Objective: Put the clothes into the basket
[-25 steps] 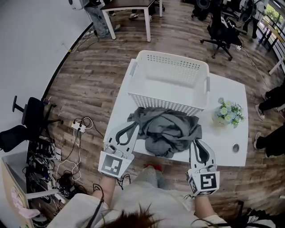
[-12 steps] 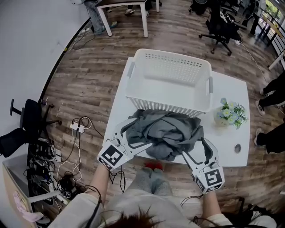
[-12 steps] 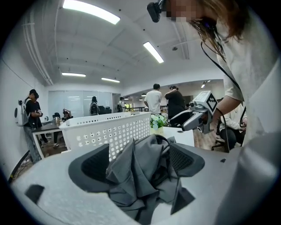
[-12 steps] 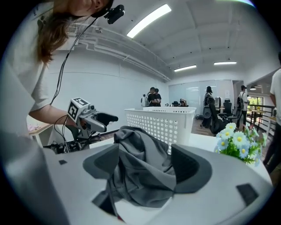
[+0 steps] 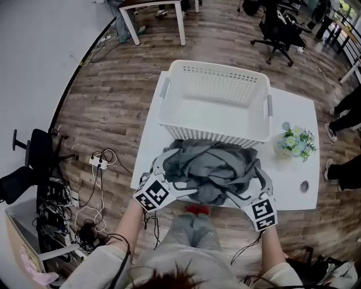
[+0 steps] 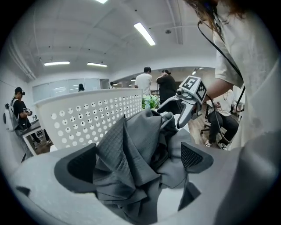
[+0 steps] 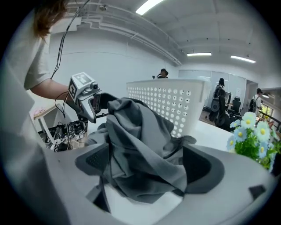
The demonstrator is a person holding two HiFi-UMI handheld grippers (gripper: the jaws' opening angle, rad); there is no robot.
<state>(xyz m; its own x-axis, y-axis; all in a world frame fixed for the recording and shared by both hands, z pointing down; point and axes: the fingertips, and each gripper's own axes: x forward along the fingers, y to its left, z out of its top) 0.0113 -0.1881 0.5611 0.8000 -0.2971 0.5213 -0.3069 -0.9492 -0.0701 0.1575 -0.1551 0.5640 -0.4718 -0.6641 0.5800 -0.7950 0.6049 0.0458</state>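
Observation:
A crumpled grey heap of clothes (image 5: 211, 168) lies on the white table (image 5: 293, 113), at its near edge, against the front wall of the white perforated basket (image 5: 214, 99). My left gripper (image 5: 175, 174) is at the heap's left side with its jaws opening and grey cloth (image 6: 131, 154) bunched between them. My right gripper (image 5: 246, 182) is at the heap's right side, jaws also opening, with folds of the cloth (image 7: 140, 149) between them. Neither pair of pads visibly presses the fabric. The basket's wall (image 6: 88, 116) (image 7: 171, 103) stands just behind the heap.
A pot of flowers (image 5: 296, 142) and a small round object (image 5: 304, 184) sit on the table's right part. A power strip with cables (image 5: 98, 161) lies on the wooden floor at left. Office chairs (image 5: 276, 31), another table (image 5: 152, 8) and people's legs (image 5: 344, 110) surround the area.
Both grippers have moved forward from the table's near edge onto the heap's two sides. Their jaws, shut a second ago, now stand wide around the cloth.

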